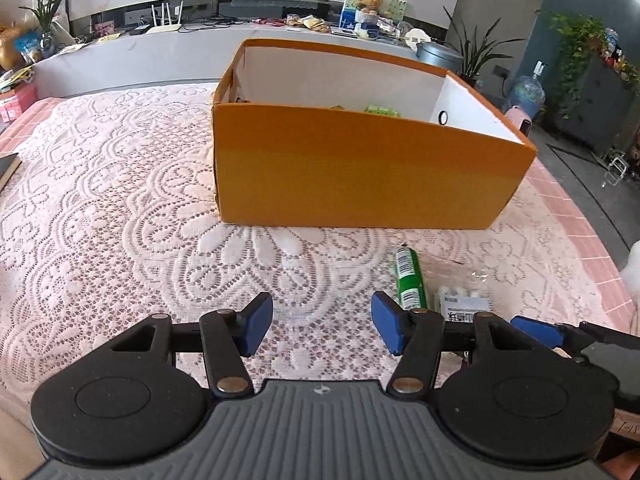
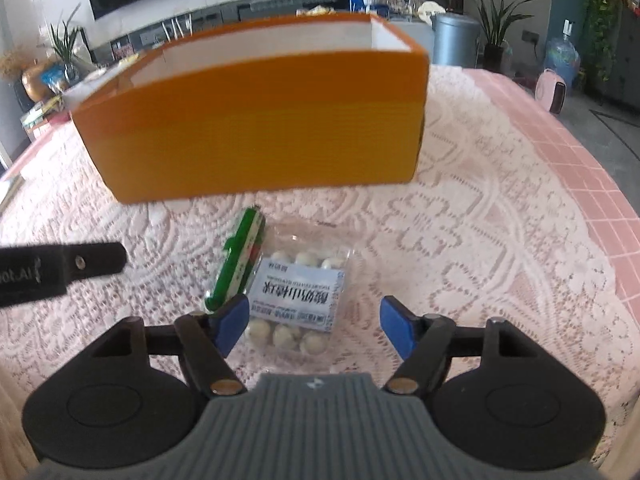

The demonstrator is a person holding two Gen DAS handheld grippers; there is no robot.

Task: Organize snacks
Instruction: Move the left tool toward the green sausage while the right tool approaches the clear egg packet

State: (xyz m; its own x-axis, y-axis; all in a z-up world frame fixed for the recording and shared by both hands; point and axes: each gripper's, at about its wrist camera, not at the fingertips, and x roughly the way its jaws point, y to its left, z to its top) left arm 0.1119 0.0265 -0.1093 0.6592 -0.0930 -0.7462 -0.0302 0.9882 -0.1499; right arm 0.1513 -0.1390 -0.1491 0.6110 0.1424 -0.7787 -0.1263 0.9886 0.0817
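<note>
Your right claw (image 2: 314, 322), jaws apart, hovers over the candy bag (image 2: 298, 300); your left claw (image 1: 322, 326), also apart, sits farther left.

box (image 2: 256, 128) behind | stick pack (image 2: 240, 258) left, touching ball pack (image 2: 298, 294) | on tablecloth (image 2: 460, 280)

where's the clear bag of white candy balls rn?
On the lace tablecloth, in front of the orange box: the bag of white candy balls touches the green snack packet, just ahead of the open right hand-held gripper.

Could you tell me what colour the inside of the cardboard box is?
White inside, orange outside; the box interior shows best in the left wrist view.
</note>
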